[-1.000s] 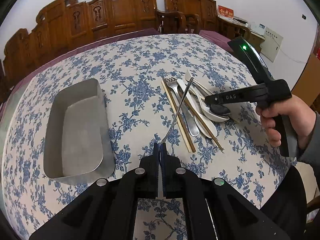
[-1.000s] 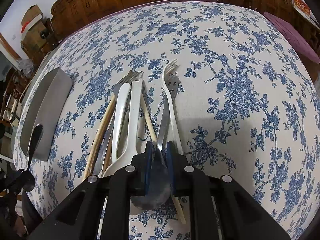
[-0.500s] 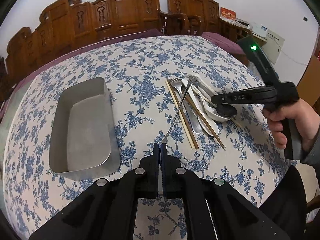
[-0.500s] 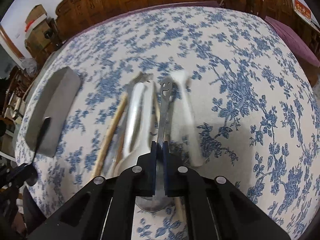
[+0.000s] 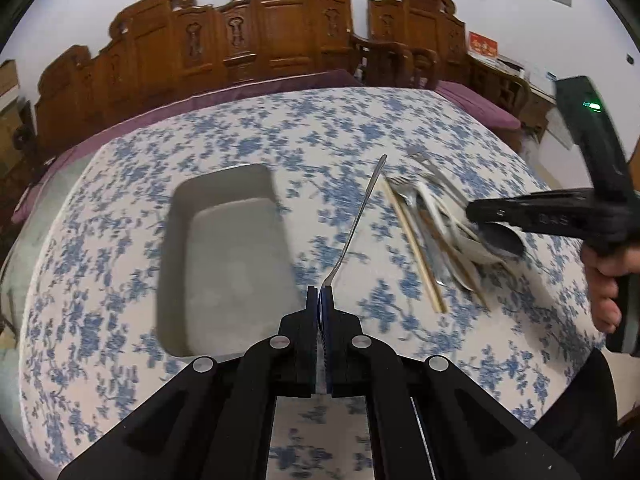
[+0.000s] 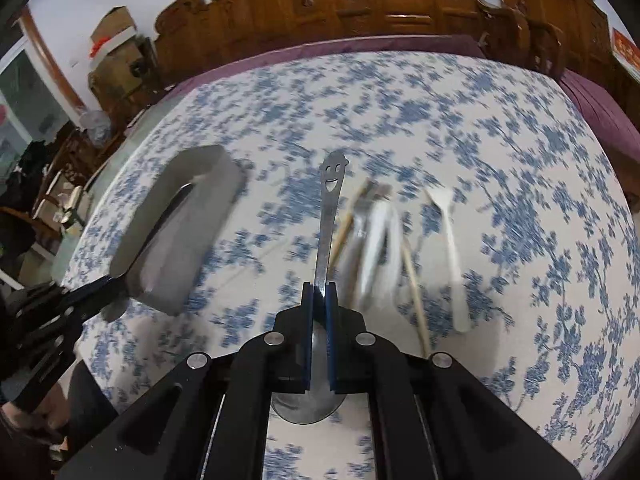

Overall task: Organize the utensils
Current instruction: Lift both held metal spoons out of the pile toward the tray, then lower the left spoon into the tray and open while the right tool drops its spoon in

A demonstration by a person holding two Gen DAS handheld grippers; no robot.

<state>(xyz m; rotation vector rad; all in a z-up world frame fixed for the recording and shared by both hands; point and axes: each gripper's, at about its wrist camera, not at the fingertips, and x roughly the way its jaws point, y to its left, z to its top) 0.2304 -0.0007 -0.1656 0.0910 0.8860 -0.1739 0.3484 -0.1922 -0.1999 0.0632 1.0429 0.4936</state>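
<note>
Both my grippers pinch metal spoons: left gripper (image 5: 319,300) holds a spoon (image 5: 356,224) beside the tray (image 5: 224,256); right gripper (image 6: 319,296) lifts the smiley-handled spoon (image 6: 327,216) off the utensil pile (image 6: 384,236). I should lower each spoon flat, lengthwise into the tray.

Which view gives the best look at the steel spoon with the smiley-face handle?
The right wrist view: the steel smiley-handled spoon runs straight ahead from the right gripper, cutout face sharp. The left wrist view shows only its bowl under that gripper, blurred.
</note>
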